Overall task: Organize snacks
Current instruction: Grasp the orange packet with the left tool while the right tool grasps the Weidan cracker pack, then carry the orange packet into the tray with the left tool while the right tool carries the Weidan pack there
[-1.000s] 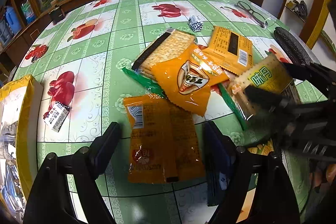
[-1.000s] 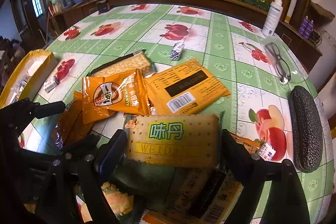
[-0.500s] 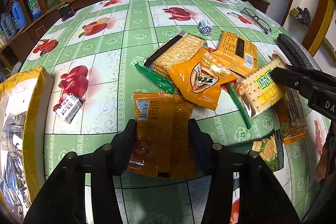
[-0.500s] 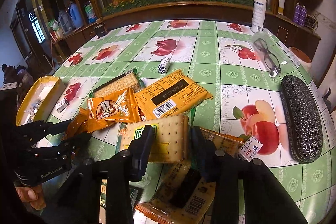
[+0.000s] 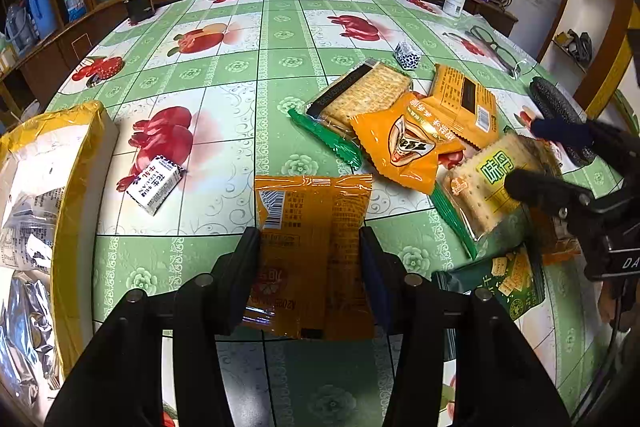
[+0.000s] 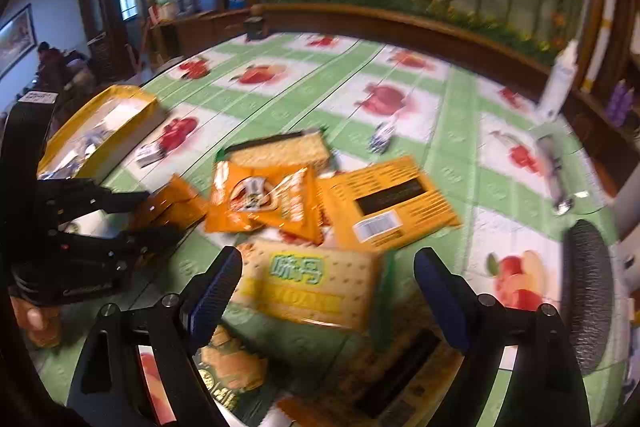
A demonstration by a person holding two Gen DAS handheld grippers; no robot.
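Left gripper (image 5: 310, 263) clamped on orange snack packet (image 5: 314, 247) at 6 o'clock of the table (image 5: 240, 67); right gripper (image 6: 326, 287) jaws opening around, not pressing, cracker pack (image 6: 308, 283) at 3 o'clock.

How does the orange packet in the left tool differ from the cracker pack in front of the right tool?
The orange packet is translucent orange with its barcode side up; the cracker pack is clear, showing pale crackers under green lettering. The left tool pinches the packet on both sides, while the right tool is opening, its fingers clear of the pack. Both are sealed snacks on the tablecloth.
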